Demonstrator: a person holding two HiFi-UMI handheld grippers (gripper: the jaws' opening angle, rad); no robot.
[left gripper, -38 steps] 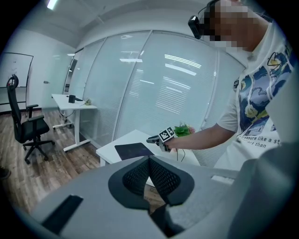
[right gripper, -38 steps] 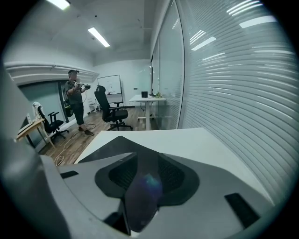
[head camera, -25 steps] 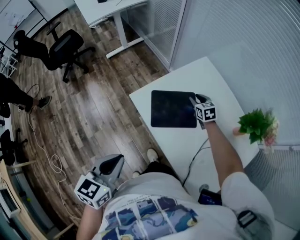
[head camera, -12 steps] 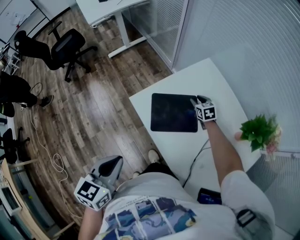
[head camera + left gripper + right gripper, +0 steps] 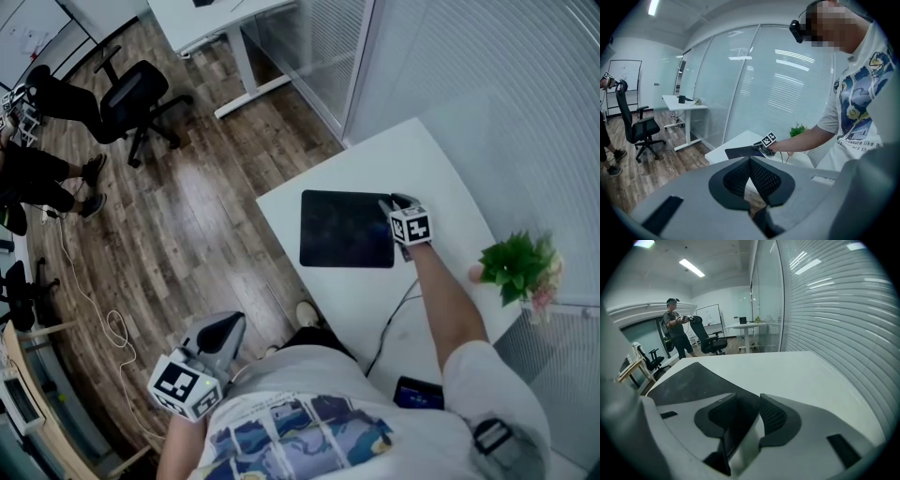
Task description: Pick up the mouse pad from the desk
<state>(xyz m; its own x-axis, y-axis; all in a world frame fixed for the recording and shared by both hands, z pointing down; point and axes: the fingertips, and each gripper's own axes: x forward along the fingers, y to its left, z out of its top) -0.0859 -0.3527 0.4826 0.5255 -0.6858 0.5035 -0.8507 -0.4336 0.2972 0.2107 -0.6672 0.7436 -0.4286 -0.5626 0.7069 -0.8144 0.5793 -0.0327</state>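
The black mouse pad [image 5: 345,228] lies flat on the white desk [image 5: 412,159]. My right gripper [image 5: 387,201] is down at the pad's right edge, near its far corner. In the right gripper view the pad [image 5: 689,380] runs in between the two pads of the right gripper [image 5: 747,401]. Those jaws are closing, with a gap still showing on either side of the pad's edge. My left gripper [image 5: 230,324] hangs low beside my body over the wood floor, far from the desk. Its jaws [image 5: 750,161] meet at the tips with nothing between them.
A potted green plant [image 5: 514,260] stands at the desk's right edge. A thin cable [image 5: 389,323] runs to a dark device [image 5: 415,392] near my body. A black office chair [image 5: 131,94], another white desk [image 5: 220,19] and a seated person's legs [image 5: 37,173] are to the left.
My right gripper has sunk slightly onto the pad's right edge. The left gripper has stayed put. The person at the far left has shifted their legs.
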